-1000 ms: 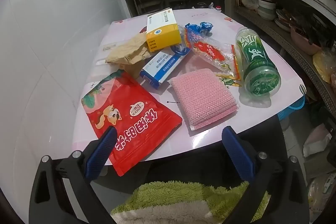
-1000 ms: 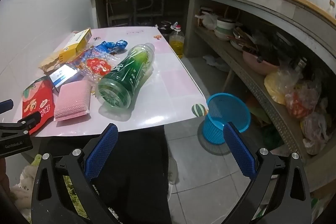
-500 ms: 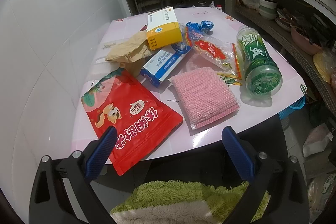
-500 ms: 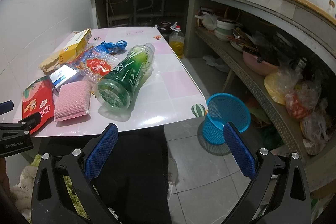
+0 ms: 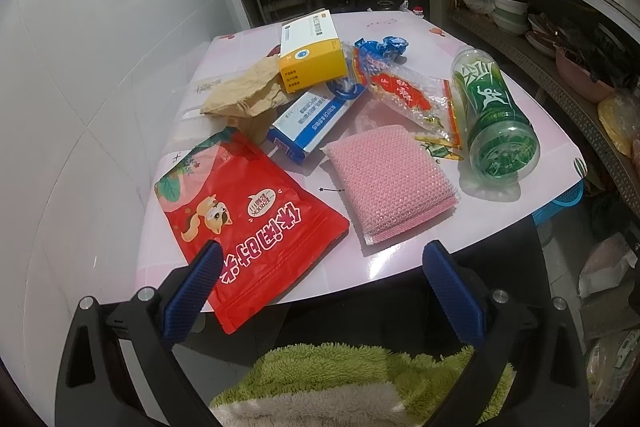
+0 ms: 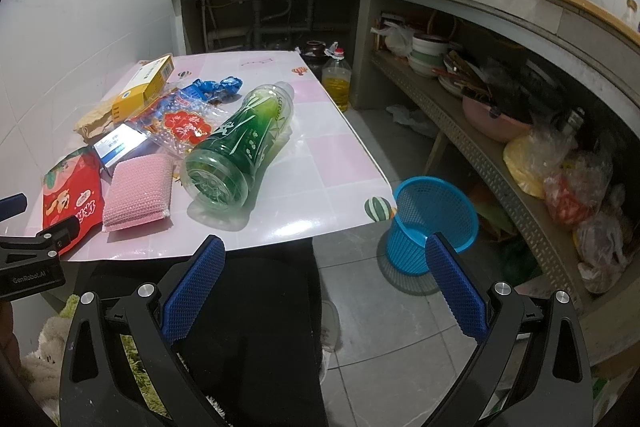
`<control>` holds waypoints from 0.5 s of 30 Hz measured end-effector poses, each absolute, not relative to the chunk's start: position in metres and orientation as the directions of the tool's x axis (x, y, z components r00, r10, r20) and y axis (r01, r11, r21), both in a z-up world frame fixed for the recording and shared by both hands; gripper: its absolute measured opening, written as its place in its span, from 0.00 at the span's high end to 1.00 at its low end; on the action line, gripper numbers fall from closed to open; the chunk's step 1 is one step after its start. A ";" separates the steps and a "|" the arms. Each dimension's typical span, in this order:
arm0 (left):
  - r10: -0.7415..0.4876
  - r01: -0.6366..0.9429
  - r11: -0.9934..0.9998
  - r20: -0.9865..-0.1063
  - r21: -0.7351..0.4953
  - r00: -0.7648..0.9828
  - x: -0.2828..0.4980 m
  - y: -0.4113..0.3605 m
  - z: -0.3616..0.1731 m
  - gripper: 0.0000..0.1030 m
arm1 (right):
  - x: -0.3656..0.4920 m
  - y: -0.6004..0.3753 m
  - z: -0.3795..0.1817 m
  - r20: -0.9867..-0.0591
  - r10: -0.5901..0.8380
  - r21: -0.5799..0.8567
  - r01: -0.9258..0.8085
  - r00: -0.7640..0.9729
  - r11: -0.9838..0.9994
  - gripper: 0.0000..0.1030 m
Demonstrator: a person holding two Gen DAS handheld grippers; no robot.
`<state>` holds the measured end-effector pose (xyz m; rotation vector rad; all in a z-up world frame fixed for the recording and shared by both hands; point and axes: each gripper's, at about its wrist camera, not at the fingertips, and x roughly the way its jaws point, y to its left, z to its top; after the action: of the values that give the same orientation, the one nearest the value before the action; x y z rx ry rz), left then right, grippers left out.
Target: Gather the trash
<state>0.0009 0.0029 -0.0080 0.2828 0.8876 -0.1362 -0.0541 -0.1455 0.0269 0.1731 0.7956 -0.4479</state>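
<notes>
Trash is sitting all over a glossy pink tiled tabletop pushed against a white tiled wall. Nearest the front-left corner, a flat red plastic snack pouch with a cartoon fox is hanging slightly over the edge. Just beside it a pink knobbly scrubbing sponge is lying flat, and behind that a blue-and-white cardboard box is leaning under a yellow-and-white cardboard box. A crumpled tan paper bag is sitting to the left of those. A clear crinkly wrapper with a red label is lying next to a twisted blue foil wrapper. A big green plastic bottle is lying on its side, base facing the cameras.

The left gripper is hovering at the table's near edge with its blue pads spread wide, gripping nothing. The right gripper is hanging off the table's front-right corner, also spread wide and empty. A round blue plastic mesh basket is standing on the grey floor just past that corner.
</notes>
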 end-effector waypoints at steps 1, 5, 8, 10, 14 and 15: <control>0.000 0.233 0.954 -0.780 0.187 0.626 0.001 0.003 -0.008 0.05 | -0.054 -0.145 0.027 -0.722 -0.321 -0.015 0.450 0.613 0.893 0.07; 0.000 0.233 0.954 -0.781 0.187 0.625 0.001 0.003 -0.008 0.05 | -0.054 -0.146 0.027 -0.722 -0.321 -0.015 0.450 0.614 0.893 0.07; -0.001 0.234 0.954 -0.781 0.187 0.625 0.001 0.003 -0.008 0.05 | -0.054 -0.145 0.027 -0.722 -0.321 -0.015 0.450 0.613 0.893 0.07; 0.000 0.234 0.954 -0.781 0.187 0.625 0.001 0.003 -0.008 0.05 | -0.055 -0.145 0.026 -0.722 -0.320 -0.014 0.450 0.614 0.893 0.07; -0.001 0.235 0.954 -0.781 0.187 0.625 0.002 0.003 -0.008 0.05 | -0.055 -0.145 0.023 -0.722 -0.319 -0.013 0.449 0.614 0.893 0.07; 0.000 0.234 0.954 -0.781 0.187 0.624 0.002 0.004 -0.008 0.05 | -0.053 -0.145 0.027 -0.722 -0.319 -0.012 0.449 0.614 0.893 0.07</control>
<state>0.0016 0.0036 -0.0084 0.2837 0.8893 -0.1366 -0.0530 -0.1447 0.0270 0.1763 0.7950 -0.4449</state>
